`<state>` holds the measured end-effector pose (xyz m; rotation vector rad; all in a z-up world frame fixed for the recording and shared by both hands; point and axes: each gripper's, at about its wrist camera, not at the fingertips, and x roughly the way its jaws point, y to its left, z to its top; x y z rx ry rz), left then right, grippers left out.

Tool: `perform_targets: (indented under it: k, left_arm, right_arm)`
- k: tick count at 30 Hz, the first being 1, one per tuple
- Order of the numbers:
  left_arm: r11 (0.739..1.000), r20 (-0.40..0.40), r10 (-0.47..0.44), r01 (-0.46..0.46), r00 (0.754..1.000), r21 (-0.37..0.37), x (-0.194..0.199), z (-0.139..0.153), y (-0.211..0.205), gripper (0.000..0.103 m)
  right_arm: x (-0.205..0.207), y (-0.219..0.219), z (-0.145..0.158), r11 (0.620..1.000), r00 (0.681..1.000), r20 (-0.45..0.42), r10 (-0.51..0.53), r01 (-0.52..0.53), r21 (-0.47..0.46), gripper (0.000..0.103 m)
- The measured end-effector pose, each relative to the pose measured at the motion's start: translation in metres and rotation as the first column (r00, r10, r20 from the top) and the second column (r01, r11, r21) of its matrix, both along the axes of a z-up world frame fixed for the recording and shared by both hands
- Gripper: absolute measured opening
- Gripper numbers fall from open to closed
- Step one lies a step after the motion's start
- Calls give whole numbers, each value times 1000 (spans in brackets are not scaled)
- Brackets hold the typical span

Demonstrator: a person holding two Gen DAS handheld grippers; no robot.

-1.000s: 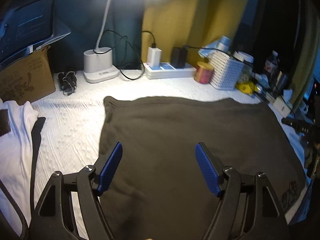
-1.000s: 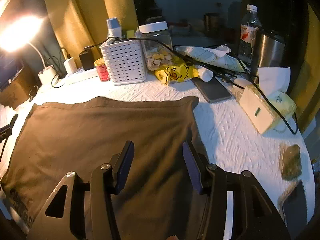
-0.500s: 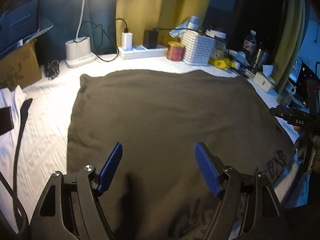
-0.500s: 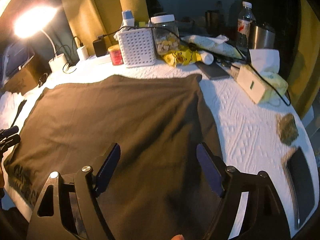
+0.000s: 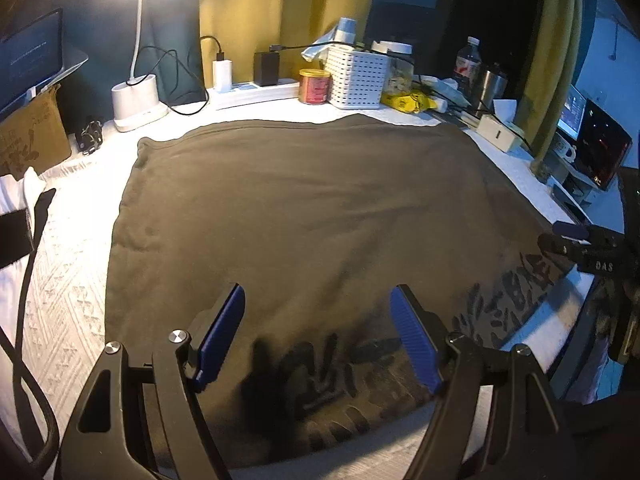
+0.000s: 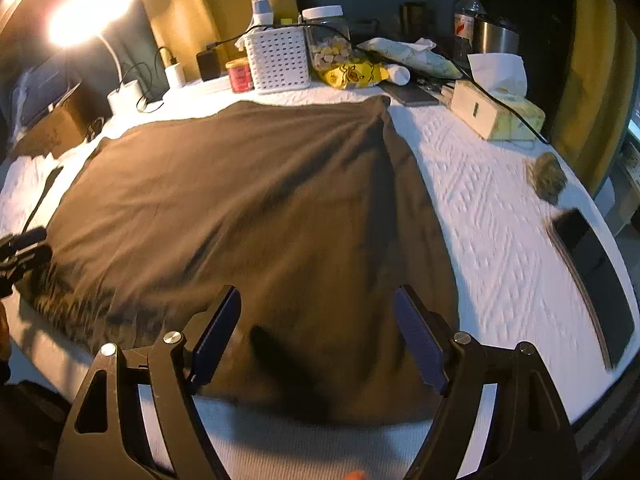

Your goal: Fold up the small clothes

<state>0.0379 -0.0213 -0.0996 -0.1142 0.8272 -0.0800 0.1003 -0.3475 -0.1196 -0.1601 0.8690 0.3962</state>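
A dark olive-brown garment lies spread flat over the white textured worktop, filling most of both views. Dark lettering along its near edge is partly shadowed and unreadable. The left gripper hangs above that near edge with its blue pads wide apart, holding nothing. The right gripper is likewise spread and empty over the garment's near right part; in the left wrist view only its tip shows at the right edge. A white garment is cut off at far left. The far clutter, with a white basket and a lamp, is partly lost in glare.
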Motion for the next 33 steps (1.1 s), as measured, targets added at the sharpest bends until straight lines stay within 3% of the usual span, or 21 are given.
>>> perform_targets:
  k: [5, 12, 20, 33]
  left_arm:
    - [1000, 10, 2, -2, 1000, 24, -9, 0, -9, 75]
    - [999, 26, 32, -32, 999, -1, -13, 1, -3, 75]
    - [997, 3, 65, -65, 998, -30, -9, -5, 11, 75]
    - [995, -3, 101, -101, 995, 5, 13, 2, 40, 75]
  right_arm:
    - [-28, -15, 0, 1000, 1000, 4, -14, 14, 5, 81]
    - [-49, -26, -9, 998, 999, -38, -10, 12, 58, 81]
    - [-38, -20, -19, 989, 995, -81, -53, 63, 132, 82]
    - [12, -10, -17, 944, 982, -110, -153, 178, 277, 82]
